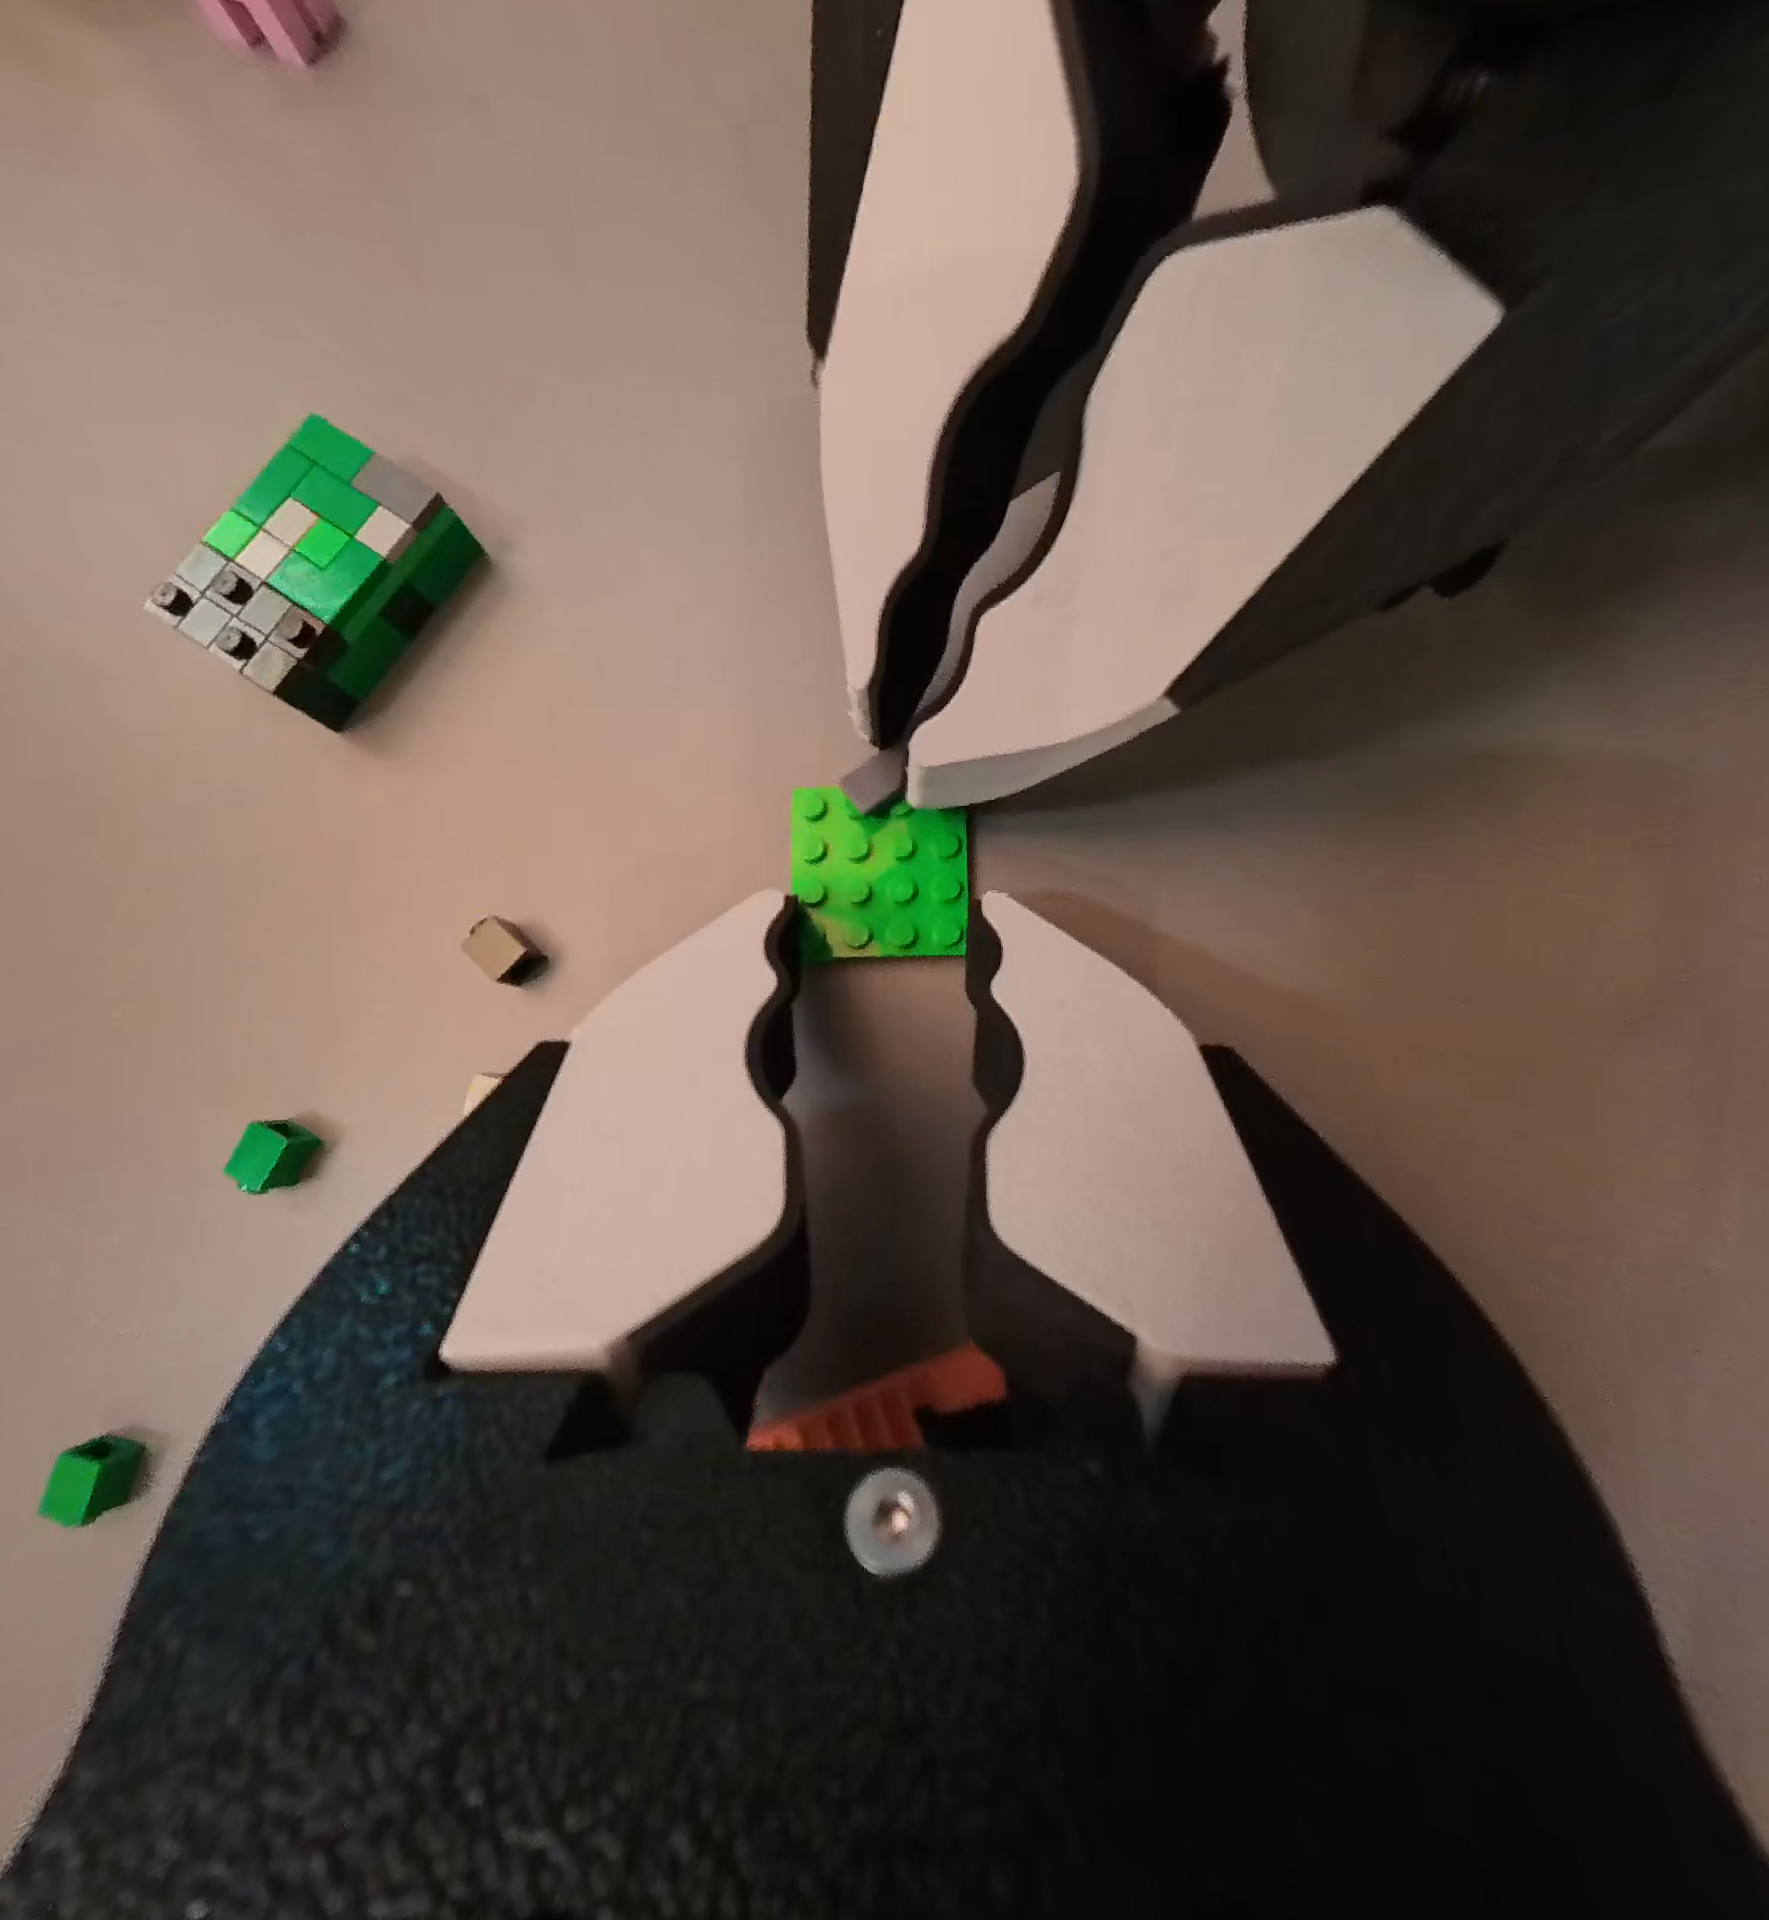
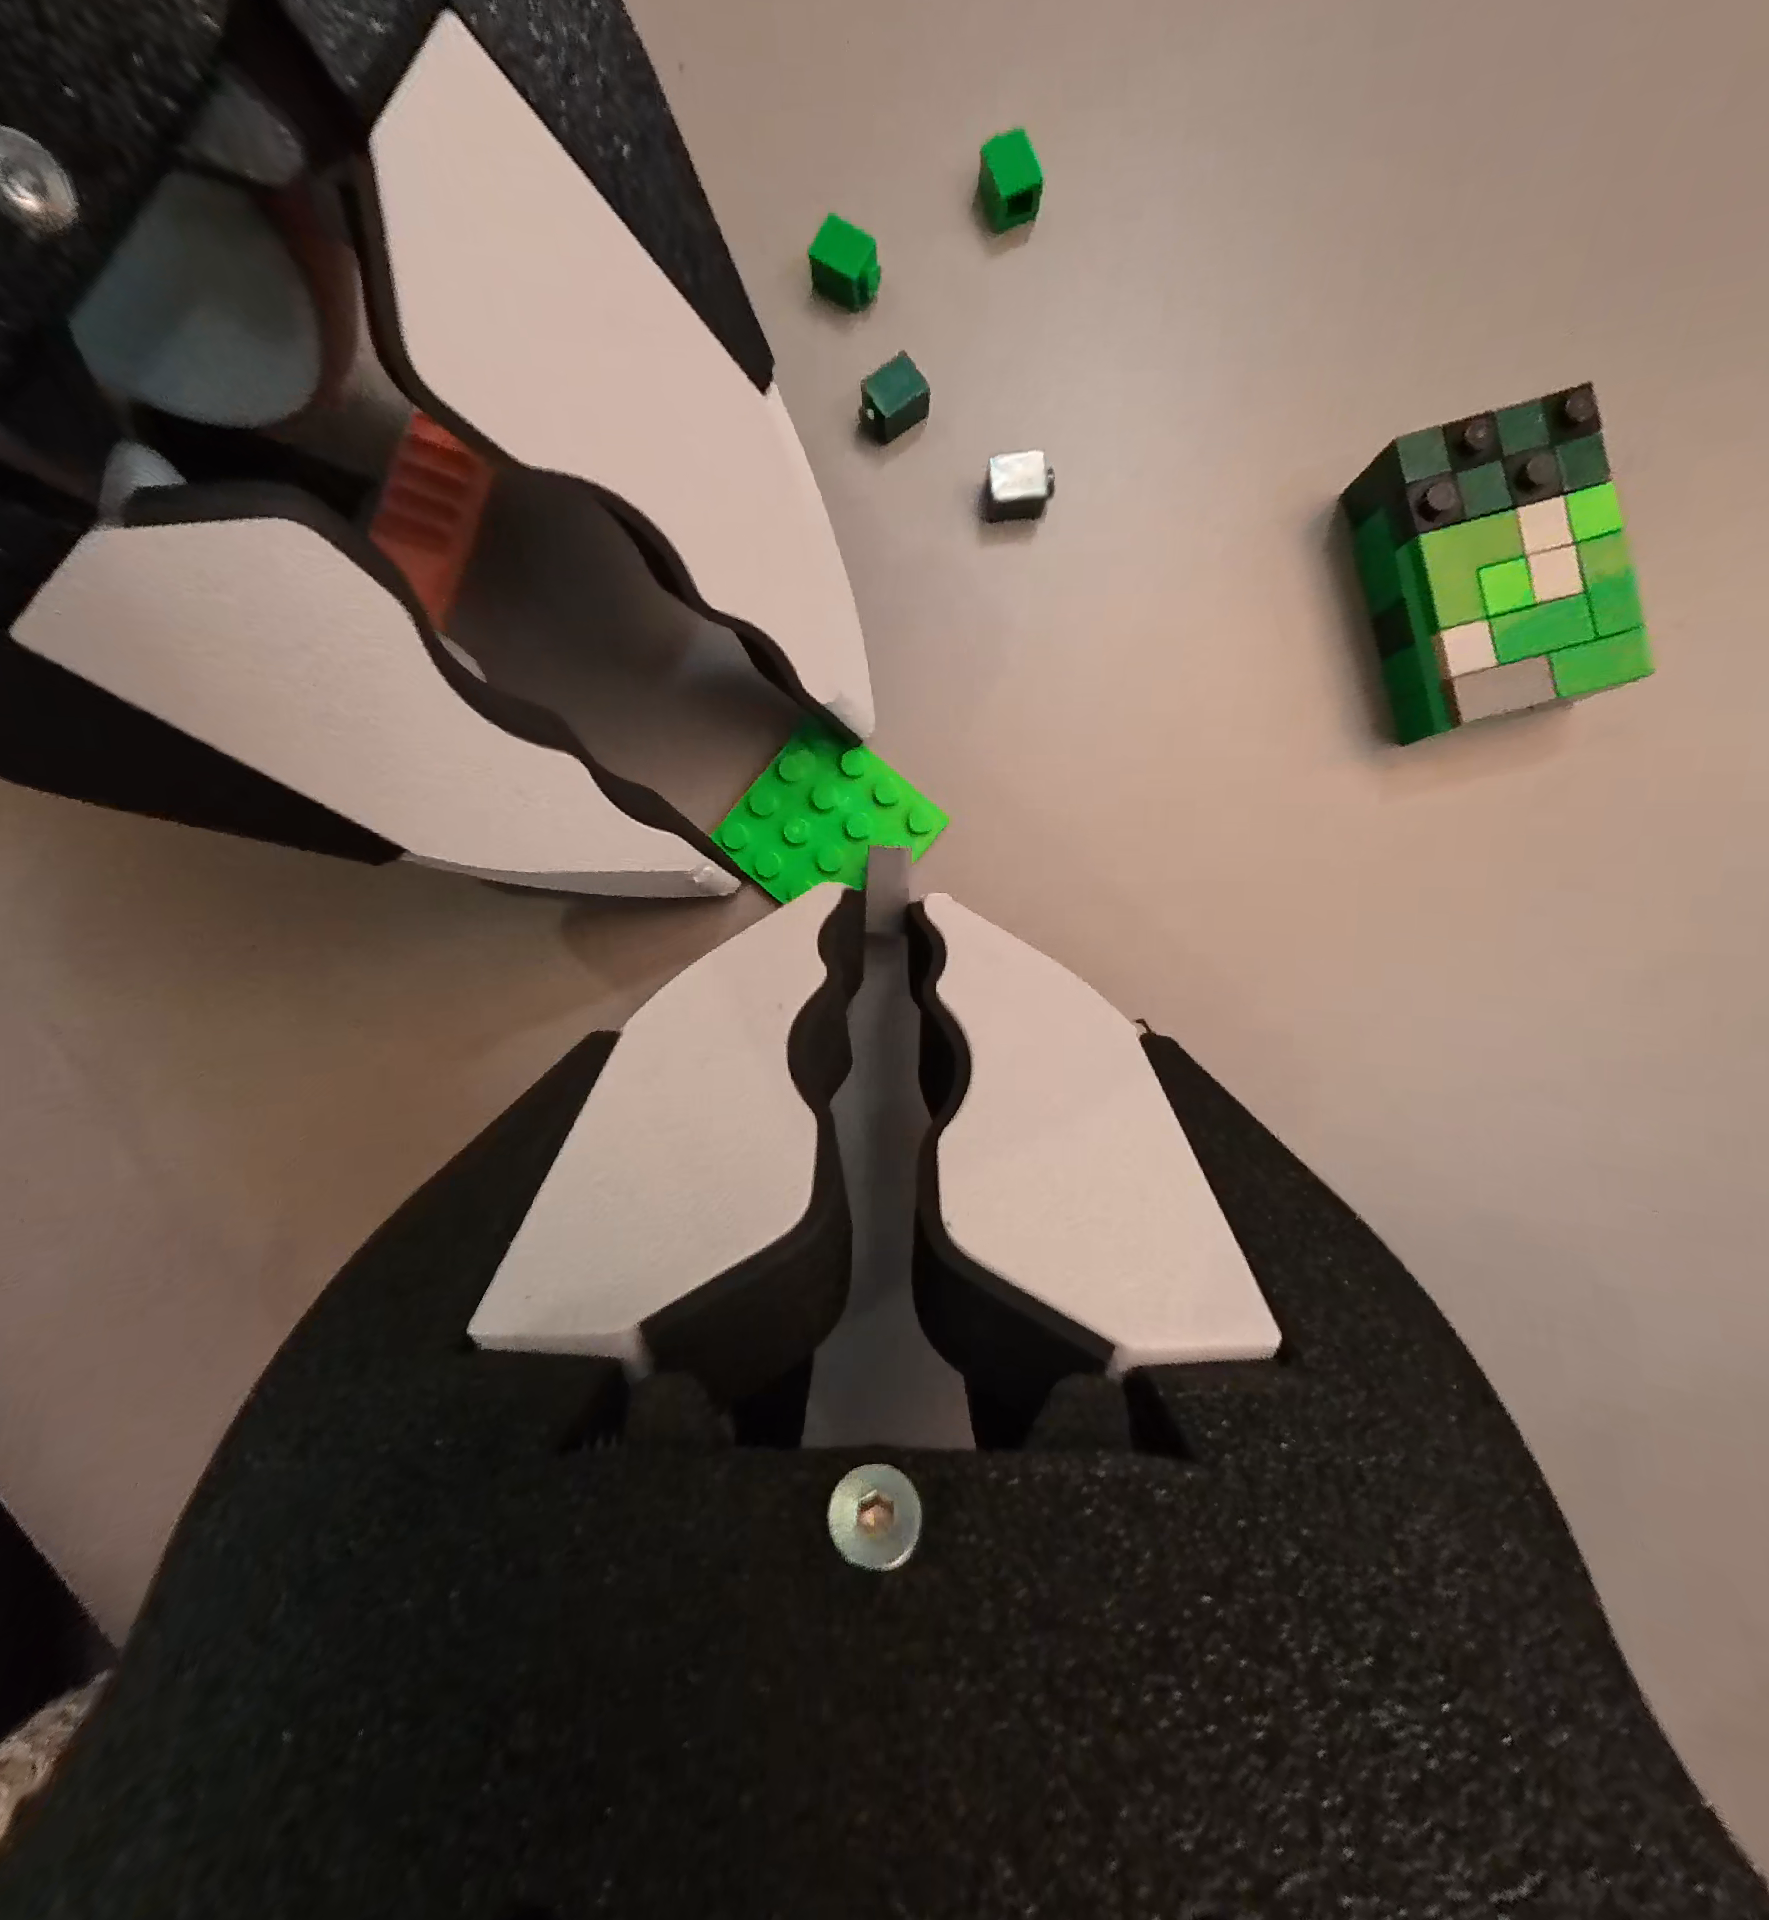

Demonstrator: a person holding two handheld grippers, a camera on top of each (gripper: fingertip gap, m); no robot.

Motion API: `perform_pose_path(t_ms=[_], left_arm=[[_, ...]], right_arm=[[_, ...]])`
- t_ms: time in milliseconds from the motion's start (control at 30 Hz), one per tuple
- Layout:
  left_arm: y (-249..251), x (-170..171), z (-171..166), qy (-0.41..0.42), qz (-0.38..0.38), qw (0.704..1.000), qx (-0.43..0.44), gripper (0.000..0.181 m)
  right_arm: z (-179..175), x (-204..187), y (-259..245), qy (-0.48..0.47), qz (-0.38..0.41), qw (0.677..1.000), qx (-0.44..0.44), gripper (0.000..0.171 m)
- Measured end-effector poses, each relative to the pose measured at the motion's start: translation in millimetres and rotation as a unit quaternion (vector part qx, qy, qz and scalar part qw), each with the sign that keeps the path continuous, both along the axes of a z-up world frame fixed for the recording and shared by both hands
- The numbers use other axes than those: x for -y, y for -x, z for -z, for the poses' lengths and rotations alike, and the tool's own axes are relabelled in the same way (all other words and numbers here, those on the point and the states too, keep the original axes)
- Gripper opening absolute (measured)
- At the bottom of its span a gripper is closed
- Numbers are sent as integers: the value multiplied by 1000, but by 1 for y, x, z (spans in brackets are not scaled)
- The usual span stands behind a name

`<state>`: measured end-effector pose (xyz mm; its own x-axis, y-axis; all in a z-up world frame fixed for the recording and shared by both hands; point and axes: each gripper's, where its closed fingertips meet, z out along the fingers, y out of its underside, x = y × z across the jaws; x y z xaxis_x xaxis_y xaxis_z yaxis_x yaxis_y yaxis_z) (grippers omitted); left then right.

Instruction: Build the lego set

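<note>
Left claw (image 1: 885, 920): clamped on the bright green plate (image 1: 885, 883), steadied on the tabletop (image 1: 1379, 987).
Right claw (image 2: 885, 899): clenched on a small grey tile (image 2: 888, 873) at the plate's corner.
Risk: tile is set askew off the studs; plate is tipped or slipped under the press.

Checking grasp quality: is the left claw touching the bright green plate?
Touching. The left wrist view shows the left claw with both fingertips against the bright green plate's side edges.

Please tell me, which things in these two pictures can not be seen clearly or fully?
- Grey piece, right wrist view: the right gripper jaws cover most of it, so its shape is unclear.
- Green plate, left wrist view: near edge hidden by the left gripper jaws.
- Pink bricks, left wrist view: cut by the top edge.
- Pale brick, left wrist view: mostly behind the gripper body.
</note>
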<state>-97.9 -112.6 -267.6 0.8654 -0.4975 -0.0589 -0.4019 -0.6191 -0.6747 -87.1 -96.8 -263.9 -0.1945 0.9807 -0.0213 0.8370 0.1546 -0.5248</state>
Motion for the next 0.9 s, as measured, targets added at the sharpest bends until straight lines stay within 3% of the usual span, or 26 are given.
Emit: perform_pose_path(t_ms=[300, 533, 667, 900], left_arm=[[0, 0, 0, -6, -2, 1000, 6, 30], [0, 0, 0, -13, 4, 1000, 14, 30], [0, 1, 0, -16, 19, 1000, 16, 30], [2, 7, 0, -20, 48, 998, 26, 30]], right_arm=[[-1, 7, -3, 39, -6, 999, 4, 20], [-16, -1, -22, 62, -136, 985, -89, 24], [-22, -17, -18, 78, -156, 973, -152, 25], [-5, -10, -11, 58, -241, 957, -151, 25]])
